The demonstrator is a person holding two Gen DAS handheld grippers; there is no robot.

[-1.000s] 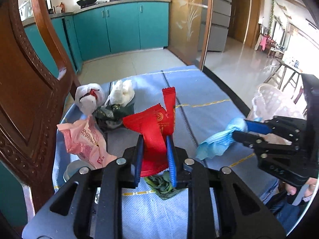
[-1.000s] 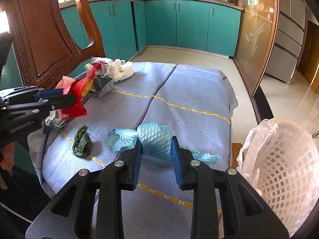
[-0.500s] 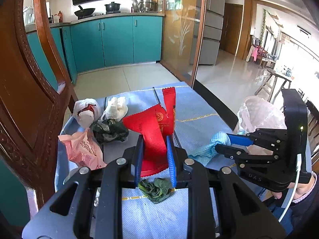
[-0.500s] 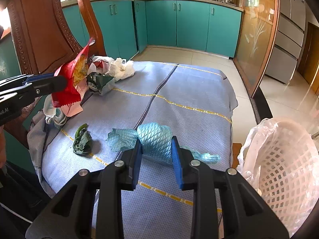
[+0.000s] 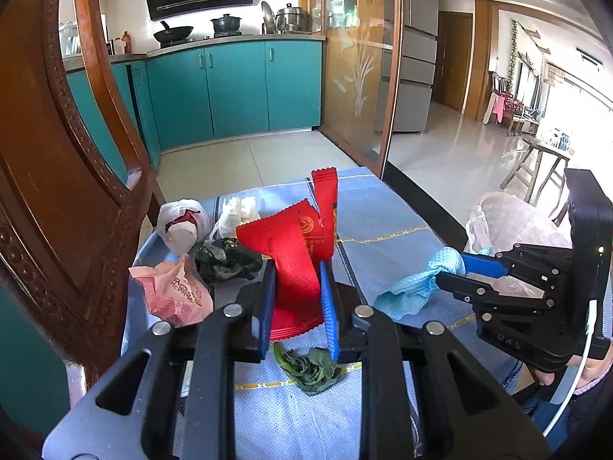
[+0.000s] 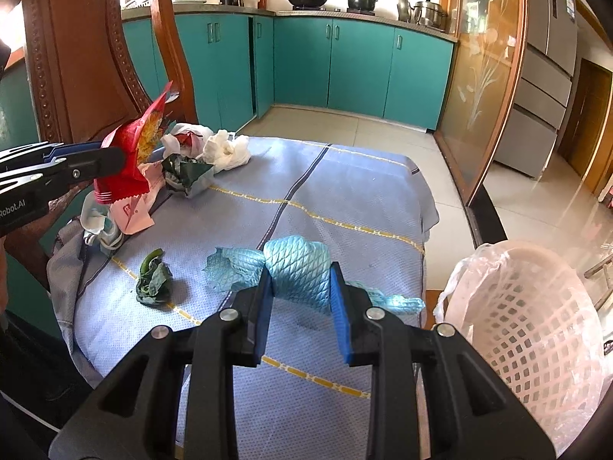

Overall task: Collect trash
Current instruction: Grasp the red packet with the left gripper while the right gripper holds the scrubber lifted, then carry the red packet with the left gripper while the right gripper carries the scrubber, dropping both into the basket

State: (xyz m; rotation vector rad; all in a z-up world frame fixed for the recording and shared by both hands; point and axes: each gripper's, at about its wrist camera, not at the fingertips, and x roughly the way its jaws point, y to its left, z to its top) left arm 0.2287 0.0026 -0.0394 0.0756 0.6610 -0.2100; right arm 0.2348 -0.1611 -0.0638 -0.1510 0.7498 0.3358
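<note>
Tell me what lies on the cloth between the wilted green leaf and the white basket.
Right wrist view: only the blue rag, held in the right claw, lies between the leaf and the basket.

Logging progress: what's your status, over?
Left tool clamps red wrapper; right tool clamps blue cloth. Lined basket right, unobstructed.

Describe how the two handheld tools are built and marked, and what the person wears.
Both tools are black, angular frames with cut-out slots, silver round bolts and blue pads inside the fingers. The left tool bears white lettering on its side. The right tool carries embossed letters, a white cable and a small lit indicator. A pink cuff shows at its hand.
</note>
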